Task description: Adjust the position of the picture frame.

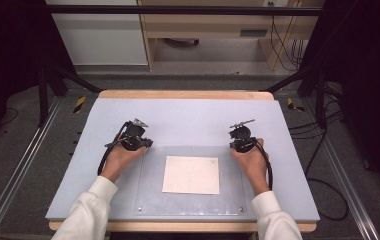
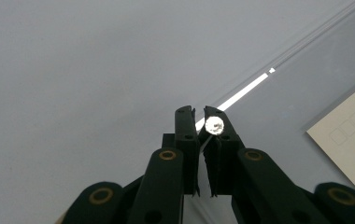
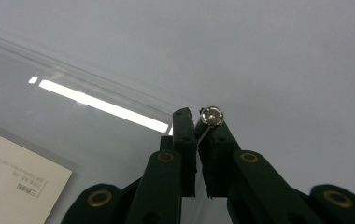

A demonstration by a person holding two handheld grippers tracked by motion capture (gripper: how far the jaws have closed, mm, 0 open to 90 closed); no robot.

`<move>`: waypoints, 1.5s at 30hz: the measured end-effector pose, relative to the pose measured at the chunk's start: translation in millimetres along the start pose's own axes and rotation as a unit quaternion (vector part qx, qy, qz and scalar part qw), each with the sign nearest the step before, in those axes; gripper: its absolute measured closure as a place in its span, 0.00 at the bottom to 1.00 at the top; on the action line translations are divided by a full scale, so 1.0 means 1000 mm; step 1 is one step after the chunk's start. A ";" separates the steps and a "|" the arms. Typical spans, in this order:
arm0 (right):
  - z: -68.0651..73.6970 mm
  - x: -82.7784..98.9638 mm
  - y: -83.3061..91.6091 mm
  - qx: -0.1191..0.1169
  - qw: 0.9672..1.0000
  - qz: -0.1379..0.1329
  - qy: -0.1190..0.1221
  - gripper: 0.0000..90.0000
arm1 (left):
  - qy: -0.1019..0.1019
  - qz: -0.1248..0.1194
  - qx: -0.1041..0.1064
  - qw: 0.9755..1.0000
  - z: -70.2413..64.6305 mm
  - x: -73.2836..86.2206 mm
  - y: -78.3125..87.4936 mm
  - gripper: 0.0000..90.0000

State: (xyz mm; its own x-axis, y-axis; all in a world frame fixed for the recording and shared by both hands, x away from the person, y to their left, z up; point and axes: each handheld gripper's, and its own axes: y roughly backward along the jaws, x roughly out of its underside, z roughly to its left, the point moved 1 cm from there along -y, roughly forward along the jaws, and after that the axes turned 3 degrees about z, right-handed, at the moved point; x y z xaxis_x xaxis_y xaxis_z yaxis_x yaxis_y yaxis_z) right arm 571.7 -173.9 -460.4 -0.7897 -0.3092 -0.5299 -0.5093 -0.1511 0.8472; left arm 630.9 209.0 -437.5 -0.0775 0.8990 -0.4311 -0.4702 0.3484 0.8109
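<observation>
Covering the wooden table (image 1: 188, 94), a pale grey mat (image 1: 188, 120) bears a clear acrylic sheet (image 1: 153, 200) over a cream card (image 1: 191, 175). Beyond stand cabinets (image 1: 98, 35) and cables (image 1: 283, 45). Left gripper (image 1: 148, 143) and right gripper (image 1: 233, 145) are both clenched, each at a far corner screw (image 2: 214, 125) of that sheet.

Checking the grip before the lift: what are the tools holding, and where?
Left tool and right tool each pinch the clear plate at a far corner, beside its screw.
</observation>
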 end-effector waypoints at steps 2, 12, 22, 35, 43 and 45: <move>0.000 0.000 0.000 -0.001 1.000 -0.001 0.000 0.95 | 0.000 -0.001 -0.002 1.000 0.000 0.000 0.000 0.93; -0.001 0.000 -0.001 -0.006 1.000 -0.003 0.002 0.95 | 0.003 0.000 -0.005 1.000 -0.001 0.000 0.000 0.93; -0.002 0.002 -0.002 -0.009 1.000 -0.009 0.007 0.95 | 0.002 0.003 -0.013 1.000 -0.003 0.000 0.001 0.93; -0.009 0.016 0.016 -0.014 0.993 -0.116 0.029 0.69 | 0.084 -0.054 -0.099 0.990 -0.034 0.008 0.027 0.52; -0.013 0.020 0.023 -0.022 0.986 -0.164 0.029 0.74 | 0.130 -0.078 -0.131 0.980 -0.047 0.001 0.033 0.39; -0.013 0.020 0.024 -0.025 0.984 -0.171 0.034 0.78 | 0.126 -0.077 -0.134 0.980 -0.047 0.001 0.034 0.42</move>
State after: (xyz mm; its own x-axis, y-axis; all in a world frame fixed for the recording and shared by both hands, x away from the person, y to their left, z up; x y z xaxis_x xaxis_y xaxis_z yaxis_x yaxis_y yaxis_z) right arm 547.8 -195.5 -449.8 -0.5487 -0.2945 -0.7825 -0.7229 -0.3030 0.6209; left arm 573.3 209.0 -429.2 -0.1855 0.7352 -0.6520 -0.7051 0.3626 0.6095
